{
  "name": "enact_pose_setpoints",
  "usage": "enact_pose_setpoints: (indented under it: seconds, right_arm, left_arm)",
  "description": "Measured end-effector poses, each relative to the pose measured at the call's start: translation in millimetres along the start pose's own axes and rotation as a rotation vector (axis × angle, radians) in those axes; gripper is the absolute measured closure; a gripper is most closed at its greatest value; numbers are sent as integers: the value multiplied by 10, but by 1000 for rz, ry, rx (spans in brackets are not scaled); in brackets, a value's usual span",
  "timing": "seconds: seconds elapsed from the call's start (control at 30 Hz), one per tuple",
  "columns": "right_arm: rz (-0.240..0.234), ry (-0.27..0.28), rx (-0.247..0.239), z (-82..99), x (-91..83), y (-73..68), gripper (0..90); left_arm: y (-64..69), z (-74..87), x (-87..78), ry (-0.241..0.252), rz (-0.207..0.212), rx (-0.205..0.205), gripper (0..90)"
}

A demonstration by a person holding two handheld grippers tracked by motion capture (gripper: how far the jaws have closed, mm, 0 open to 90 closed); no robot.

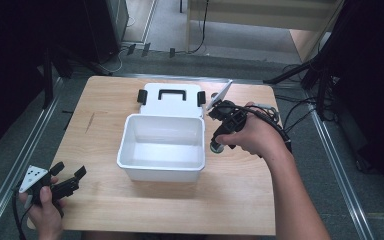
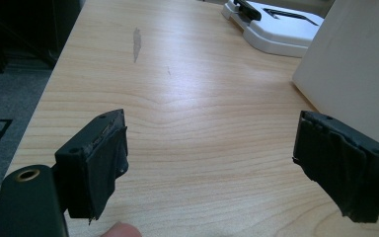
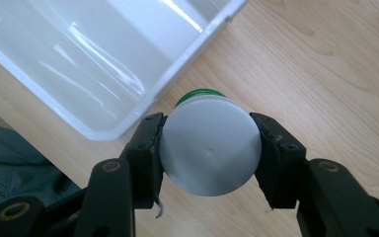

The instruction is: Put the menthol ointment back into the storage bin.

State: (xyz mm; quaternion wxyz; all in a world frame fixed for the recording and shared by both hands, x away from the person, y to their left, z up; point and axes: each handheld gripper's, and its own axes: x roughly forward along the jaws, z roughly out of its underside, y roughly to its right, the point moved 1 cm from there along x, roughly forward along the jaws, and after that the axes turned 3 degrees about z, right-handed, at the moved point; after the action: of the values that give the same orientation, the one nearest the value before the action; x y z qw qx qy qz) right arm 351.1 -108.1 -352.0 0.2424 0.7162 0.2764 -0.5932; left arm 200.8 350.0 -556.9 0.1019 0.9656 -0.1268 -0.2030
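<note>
Your right gripper (image 3: 209, 148) is clamped on a small green bottle with a white screw cap (image 3: 209, 150), its jaws pressing the cap's rim from both sides. In the high view the bottle (image 1: 217, 147) hangs right of centre, just beside the right wall of the open white plastic bin (image 1: 161, 169). It looks light and rigid, but the smooth round cap may slip or twist, so keep the squeeze square across its widest part. Your left gripper (image 2: 212, 163) stands wide open over bare tabletop (image 2: 187, 98), at lower left in the high view.
</note>
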Motion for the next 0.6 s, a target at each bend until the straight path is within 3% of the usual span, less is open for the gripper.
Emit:
enact_pose_setpoints:
  seconds: [0.6]
  right_arm:
    - [14, 6, -88, -329, -86, -321, 513]
  left_arm:
    - [-16, -2, 0, -2, 1, -14, 141]
